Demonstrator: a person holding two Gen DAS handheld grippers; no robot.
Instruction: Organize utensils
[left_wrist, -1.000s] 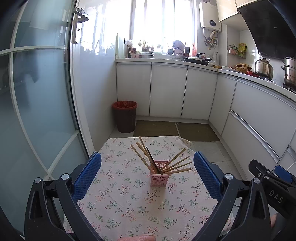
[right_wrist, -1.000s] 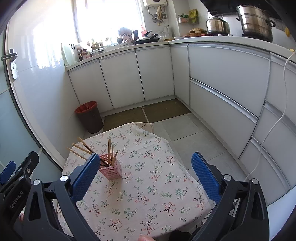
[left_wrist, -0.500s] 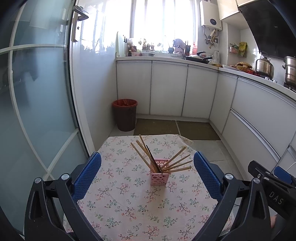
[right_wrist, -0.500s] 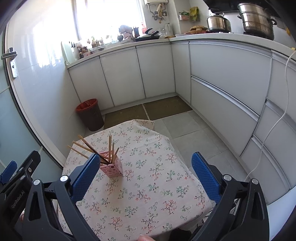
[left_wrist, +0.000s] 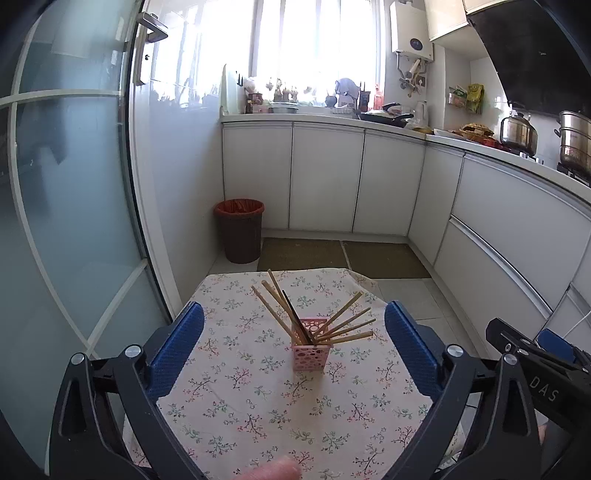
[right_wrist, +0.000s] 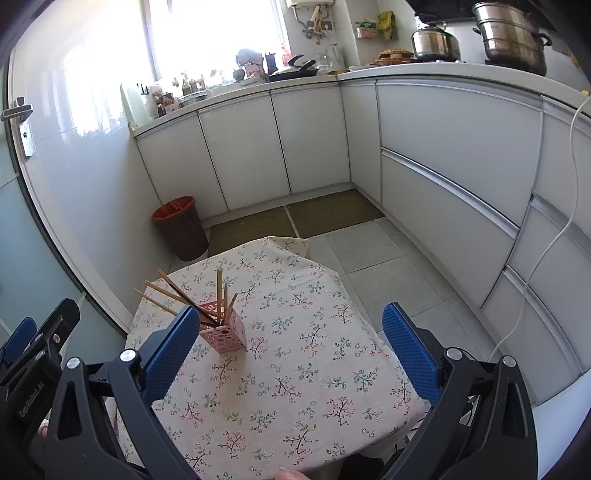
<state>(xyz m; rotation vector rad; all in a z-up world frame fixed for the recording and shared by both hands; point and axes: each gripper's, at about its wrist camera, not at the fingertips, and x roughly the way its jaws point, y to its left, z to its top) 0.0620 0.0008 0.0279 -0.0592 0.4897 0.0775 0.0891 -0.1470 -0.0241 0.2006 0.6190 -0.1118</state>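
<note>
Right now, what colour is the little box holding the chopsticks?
Pink. The small perforated plastic holder shows best in the left wrist view.

We're in a home kitchen: white cabinets (left_wrist: 325, 177), steel pots (right_wrist: 509, 37) on the stove, red bin (left_wrist: 240, 229).

both claws (left_wrist: 294, 334) (right_wrist: 286, 338) drawn back, pink holder (left_wrist: 309, 343) farther off
</note>
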